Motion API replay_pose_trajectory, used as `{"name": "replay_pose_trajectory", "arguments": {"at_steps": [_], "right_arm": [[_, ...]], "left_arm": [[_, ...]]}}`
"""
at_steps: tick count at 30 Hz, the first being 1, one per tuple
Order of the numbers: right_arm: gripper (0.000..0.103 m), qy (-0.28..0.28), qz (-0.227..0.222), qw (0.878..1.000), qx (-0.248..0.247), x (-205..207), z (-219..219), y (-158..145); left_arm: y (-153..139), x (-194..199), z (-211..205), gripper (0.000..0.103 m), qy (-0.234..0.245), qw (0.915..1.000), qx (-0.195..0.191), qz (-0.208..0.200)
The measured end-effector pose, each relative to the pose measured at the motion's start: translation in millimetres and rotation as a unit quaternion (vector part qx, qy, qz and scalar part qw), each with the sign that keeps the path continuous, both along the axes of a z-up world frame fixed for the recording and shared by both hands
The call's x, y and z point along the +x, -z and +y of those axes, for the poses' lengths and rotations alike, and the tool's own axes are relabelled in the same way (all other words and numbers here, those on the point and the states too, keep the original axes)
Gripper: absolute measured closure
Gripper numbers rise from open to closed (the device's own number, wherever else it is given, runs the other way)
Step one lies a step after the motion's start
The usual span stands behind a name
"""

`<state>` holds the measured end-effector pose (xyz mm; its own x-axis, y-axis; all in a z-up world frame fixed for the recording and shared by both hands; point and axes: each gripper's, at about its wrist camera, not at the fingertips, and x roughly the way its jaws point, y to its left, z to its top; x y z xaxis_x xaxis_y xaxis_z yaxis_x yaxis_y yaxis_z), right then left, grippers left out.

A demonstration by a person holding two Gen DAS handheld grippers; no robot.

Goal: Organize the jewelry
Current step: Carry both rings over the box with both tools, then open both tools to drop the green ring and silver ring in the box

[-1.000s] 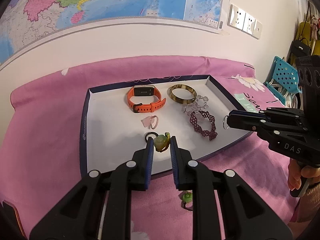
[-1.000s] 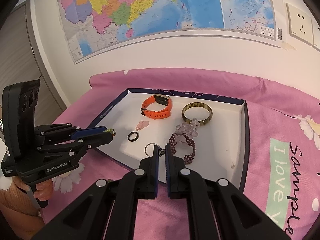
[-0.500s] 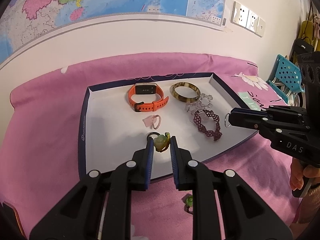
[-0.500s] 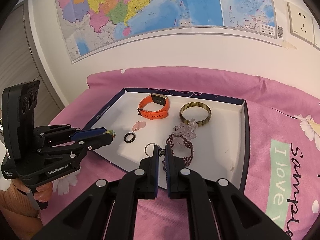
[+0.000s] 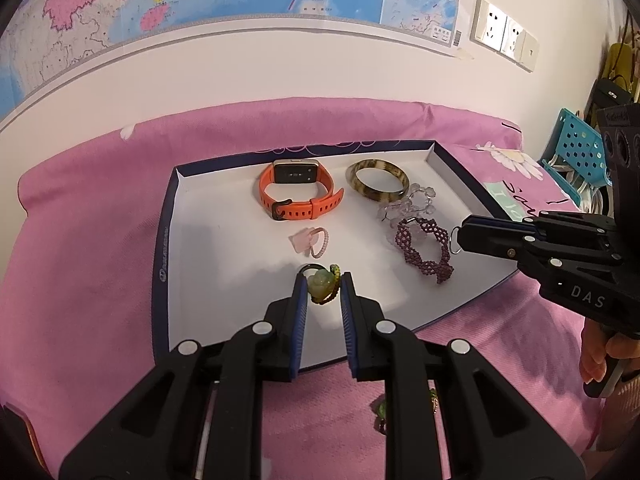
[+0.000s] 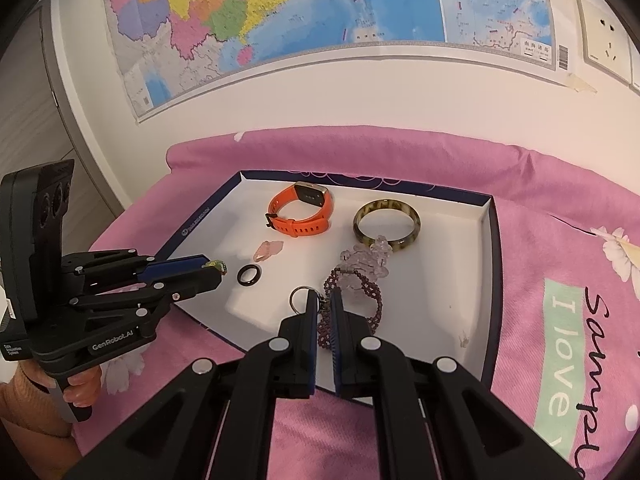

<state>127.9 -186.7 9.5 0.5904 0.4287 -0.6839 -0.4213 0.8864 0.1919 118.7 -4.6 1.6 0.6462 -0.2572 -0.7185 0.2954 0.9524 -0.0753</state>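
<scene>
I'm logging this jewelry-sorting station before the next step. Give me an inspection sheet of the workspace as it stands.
Surface: pink bedsheet with a white-lined box lid on it.
Job's things: in the lid lie an orange watch, a mottled bangle, a clear bead bracelet, a maroon bead bracelet, a pink ring and a black ring.
Clutter: a green-stoned ring on the sheet outside the lid.
Grippers: left tool is shut on a green charm ring; right tool is shut on a metal key ring.
Cables: nothing seen.
Surroundings: wall map, wall sockets, blue basket.
</scene>
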Motion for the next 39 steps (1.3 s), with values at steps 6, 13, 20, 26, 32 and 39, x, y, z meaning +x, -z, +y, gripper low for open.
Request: {"name": "replay_pose_trajectory", "arguments": {"at_steps": [6,13,20,26,32,39], "right_arm": [[0.098,0.003,0.005,1.000,-0.003,4,0,4],[0.098,0.003,0.008,1.000,-0.005,7,1,7],[0.098,0.002,0.012,1.000,-0.008,10,3,8],[0.098,0.005,0.015,1.000,-0.013,12,4,11],[0.098,0.005,0.018,1.000,-0.017,15,5,12],[0.096,0.006,0.018,1.000,-0.013,13,5,11]], "left_arm": [[2,2,-2,0.086,0.001,1.0000,0.002,0.001],[4,3,-2,0.086,-0.003,1.0000,0.002,0.004],[6,5,-4,0.086,-0.005,1.0000,0.004,0.004],[8,7,-4,0.086,-0.006,0.9999,0.006,0.007],[11,10,-5,0.086,-0.006,0.9999,0.007,0.011],[15,13,-5,0.086,-0.008,0.9998,0.009,0.018]]}}
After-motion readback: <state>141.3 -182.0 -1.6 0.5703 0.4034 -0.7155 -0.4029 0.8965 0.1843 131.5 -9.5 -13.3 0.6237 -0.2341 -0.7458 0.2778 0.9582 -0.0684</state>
